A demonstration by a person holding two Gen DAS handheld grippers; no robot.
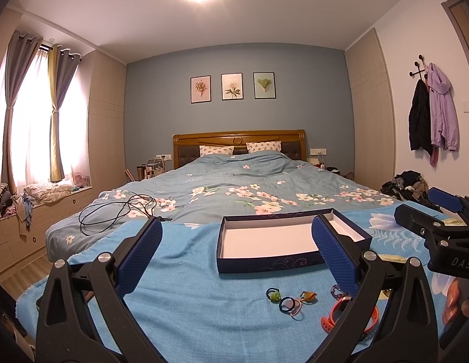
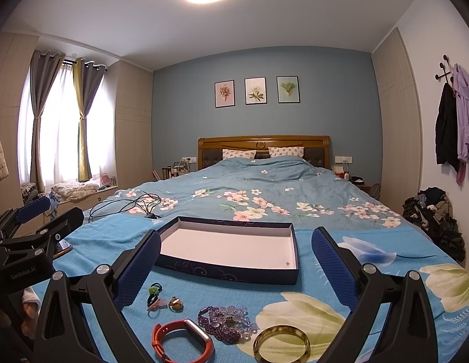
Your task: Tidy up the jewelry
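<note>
Both grippers hovered over the foot of the bed [image 2: 264, 187], above a blue floral towel [image 2: 204, 296]. Left gripper [image 1: 237, 254]: fingers spread wide, nothing btwn them. Right gripper [image 2: 236, 267]: same, spread wide and empty.

Navy box [image 2: 231, 272], white inside, lay open on the towel w/ nothing in it except a tiny dark speck near its right front corner, too small to identify.

Jewelry sat on the towel in front of the box, apart from it: green-bead ring [image 2: 154, 289], pink ring [image 2: 157, 305] and orange-green ring [image 2: 176, 302] close together at left; orange watch band [image 2: 183, 343] nearest the camera; purple bead bracelets [image 2: 226, 322] heaped just beside it; amber bangle [image 2: 281, 343] at right, by the beads.

Black cable [image 1: 119, 211] was coiled on the duvet, left of the box.
</note>
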